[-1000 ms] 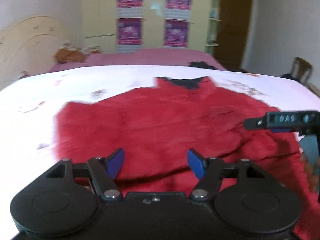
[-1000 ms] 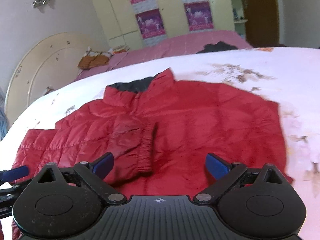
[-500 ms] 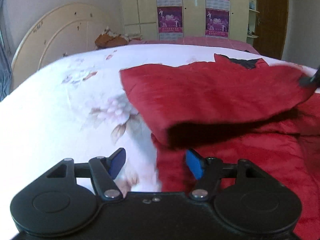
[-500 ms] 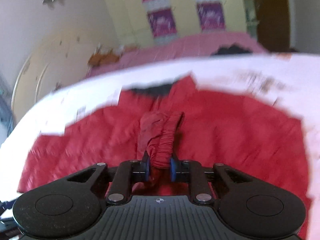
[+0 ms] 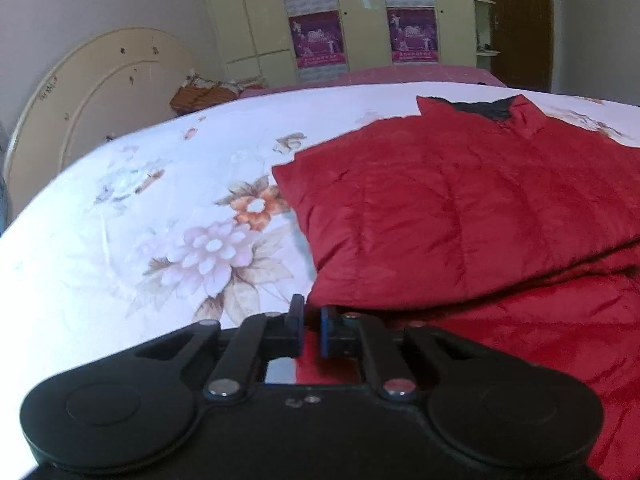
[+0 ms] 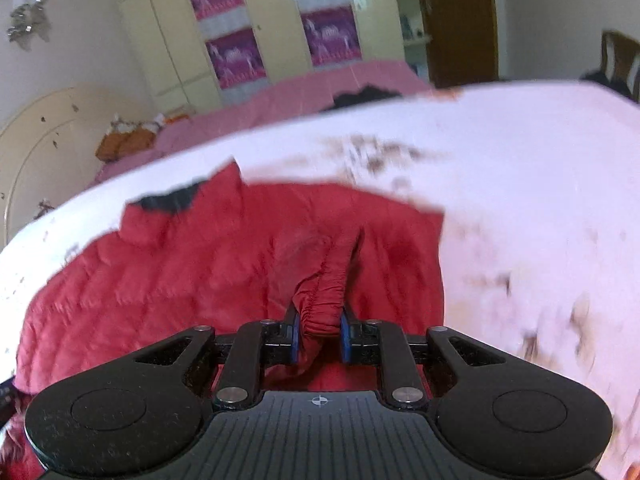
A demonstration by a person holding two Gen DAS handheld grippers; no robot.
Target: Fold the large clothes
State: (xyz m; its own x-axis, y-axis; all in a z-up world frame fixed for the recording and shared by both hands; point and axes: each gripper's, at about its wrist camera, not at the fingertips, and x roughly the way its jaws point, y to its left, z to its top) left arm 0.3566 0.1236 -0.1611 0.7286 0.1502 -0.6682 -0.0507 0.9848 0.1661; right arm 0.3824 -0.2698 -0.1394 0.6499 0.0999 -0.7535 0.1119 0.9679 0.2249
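A red quilted jacket (image 5: pixel 460 208) with a dark collar lies on the floral bed sheet (image 5: pixel 160 220), its left part folded over the body. My left gripper (image 5: pixel 310 324) is at the jacket's near left edge. Its jaws are closing to a narrow slit with red fabric pinched between the pads. In the right wrist view the jacket (image 6: pixel 160 280) spreads to the left. My right gripper (image 6: pixel 320 328) is shut on the elastic sleeve cuff (image 6: pixel 324 300), and the sleeve is drawn up off the jacket's body.
The white floral sheet (image 6: pixel 520 200) stretches to both sides of the jacket. A cream headboard (image 5: pixel 80 112) stands at the left. Behind are a pink bed (image 6: pixel 300 92), a wardrobe with purple posters (image 5: pixel 360 20), a brown door (image 6: pixel 460 20) and a chair (image 6: pixel 620 60).
My left gripper went from over the jacket's middle to its left edge, sank, and shut there. My right gripper shut on the sleeve cuff and carried it to the right across the jacket.
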